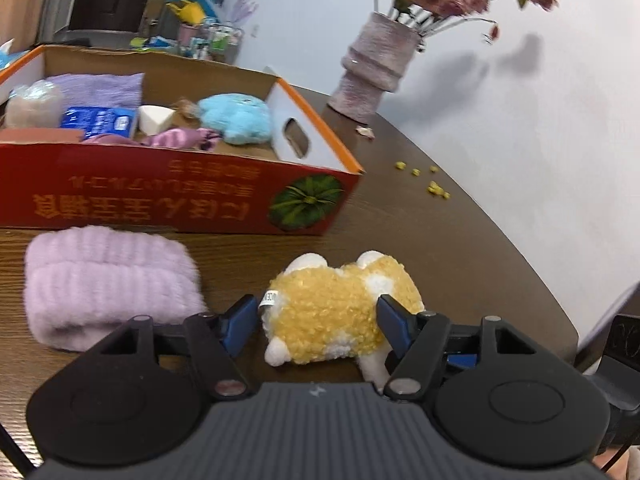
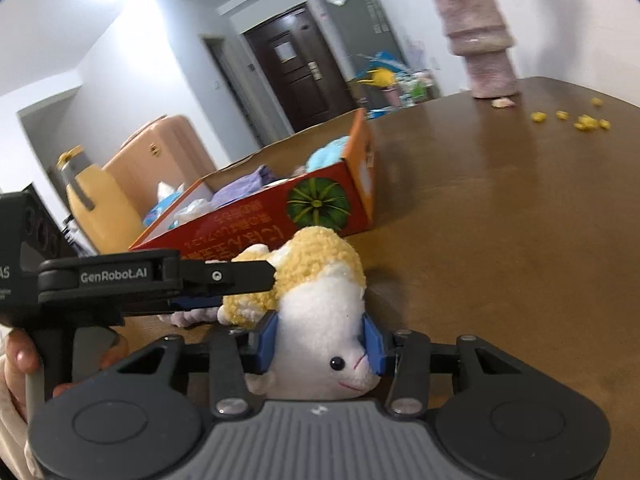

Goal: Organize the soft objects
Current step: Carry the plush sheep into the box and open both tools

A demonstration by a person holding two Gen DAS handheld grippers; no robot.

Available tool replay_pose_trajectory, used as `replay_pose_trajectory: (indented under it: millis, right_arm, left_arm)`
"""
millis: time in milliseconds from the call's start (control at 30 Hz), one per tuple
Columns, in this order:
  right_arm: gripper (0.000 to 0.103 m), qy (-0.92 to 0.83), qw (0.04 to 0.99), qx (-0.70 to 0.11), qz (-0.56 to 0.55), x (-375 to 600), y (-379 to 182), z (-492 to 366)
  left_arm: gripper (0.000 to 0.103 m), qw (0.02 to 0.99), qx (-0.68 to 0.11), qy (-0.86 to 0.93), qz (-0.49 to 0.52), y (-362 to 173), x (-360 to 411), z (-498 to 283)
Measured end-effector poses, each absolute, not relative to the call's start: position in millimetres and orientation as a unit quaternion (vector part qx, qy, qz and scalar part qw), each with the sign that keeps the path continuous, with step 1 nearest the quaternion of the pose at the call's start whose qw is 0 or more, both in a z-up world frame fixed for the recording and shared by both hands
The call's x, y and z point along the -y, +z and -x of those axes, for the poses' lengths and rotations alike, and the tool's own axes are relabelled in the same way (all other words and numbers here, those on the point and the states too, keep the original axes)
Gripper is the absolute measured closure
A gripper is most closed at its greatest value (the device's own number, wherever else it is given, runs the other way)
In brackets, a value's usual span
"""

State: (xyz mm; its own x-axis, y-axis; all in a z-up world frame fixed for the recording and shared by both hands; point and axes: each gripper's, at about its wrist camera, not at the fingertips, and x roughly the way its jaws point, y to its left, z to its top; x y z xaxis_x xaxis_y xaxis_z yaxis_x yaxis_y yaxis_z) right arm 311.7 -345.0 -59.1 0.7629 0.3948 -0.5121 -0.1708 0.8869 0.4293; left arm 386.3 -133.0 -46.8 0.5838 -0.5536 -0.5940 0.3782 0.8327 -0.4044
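A: Okay, quick one. Where's the toy?
B: The curly yellow-and-white plush dog (image 1: 340, 312) lies on its side on the dark wood tabletop (image 1: 460, 272), just in front of the red cardboard box (image 1: 180, 196) with the green pumpkin print.
A: Tongs?
B: The right tongs (image 2: 322, 344) are clamped on the dog's white head, with both blue pads denting the fur. The left tongs (image 1: 318, 318) straddle its yellow body: the right pad presses into the fur and the left pad sits at the tag with a thin gap, so not a grip yet, I'd say.
A: Anything else nearby?
B: A folded lilac knitted cloth (image 1: 108, 288) lies to the left, apart from the dog. The box already holds a light-blue plush (image 1: 236, 118) and other soft bits.
A: How to do it well?
B: My guess: close the left tongs fully on the body, lift both together so the head doesn't stretch, clear the box's near wall, and drop it in the free corner by the blue plush.
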Motion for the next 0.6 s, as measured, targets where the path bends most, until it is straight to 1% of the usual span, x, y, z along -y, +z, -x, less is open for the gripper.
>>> replay_pose_trajectory:
  millis: [33,167,333,467,533,600]
  right_arm:
    - [0.060,0.150,0.922,-0.308,-0.181,345.0,-58.8,-309.2]
    - [0.062,0.144,0.925,-0.305,-0.174,340.0,-57.2,-304.7]
    - [0.063,0.153,0.932,-0.285,-0.164,338.4,-43.4,-300.9]
    - [0.063,0.165,0.944,-0.250,-0.136,334.6,-6.8,-318.2]
    - [0.063,0.176,0.949,-0.233,-0.122,330.7,16.6,-344.1]
    - [0.063,0.185,0.947,-0.233,-0.125,328.1,32.8,-380.9]
  left_arm:
    - [0.042,0.882,-0.370,-0.268,0.115,-46.0,135.7,-384.7]
    - [0.047,0.885,-0.364,-0.270,0.107,-44.1,139.8,-378.2]
    - [0.049,0.892,-0.340,-0.273,0.122,-32.6,130.7,-371.3]
    - [0.049,0.906,-0.303,-0.267,0.124,2.5,124.9,-383.7]
    - [0.049,0.913,-0.288,-0.263,0.122,29.3,119.7,-406.9]
    - [0.049,0.916,-0.287,-0.253,0.123,48.5,116.1,-437.0]
